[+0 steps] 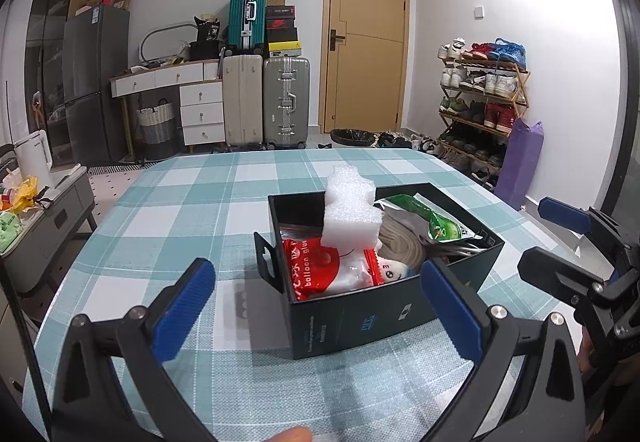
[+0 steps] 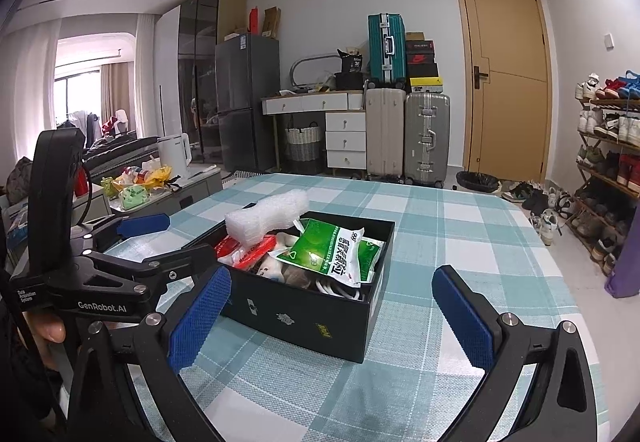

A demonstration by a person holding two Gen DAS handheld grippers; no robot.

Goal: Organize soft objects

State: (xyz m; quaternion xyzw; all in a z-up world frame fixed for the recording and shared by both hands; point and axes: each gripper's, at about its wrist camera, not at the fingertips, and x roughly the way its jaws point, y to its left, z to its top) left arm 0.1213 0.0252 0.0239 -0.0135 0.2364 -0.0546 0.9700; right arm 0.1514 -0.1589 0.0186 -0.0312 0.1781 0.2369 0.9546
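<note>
Here the black box point(image 1: 360, 316) sat open on the checked tablecloth point(image 1: 192, 202), and everything soft lay inside it. The left wrist view looked down its near wall and showed a red balloon-glue packet point(image 1: 316, 266) at the near left corner, a small doll's face point(image 1: 390, 270) beside that packet, and a white foam piece point(image 1: 350, 210) standing above the rim. The right wrist view caught the box point(image 2: 304, 316) from its other side, where the green packet point(image 2: 340, 254) lay on top with white cable loops just under it, and the foam point(image 2: 266, 216) leaned over the far left rim. Only the left view showed a finger at the bottom edge; only the right view showed the lettering on the other tool's arm. The left gripper point(image 1: 318, 312) was spread wide, its blue pads either side of the box's near wall, gripping nothing. The right gripper point(image 2: 330, 316) was likewise wide apart and bare, just short of the box.
</note>
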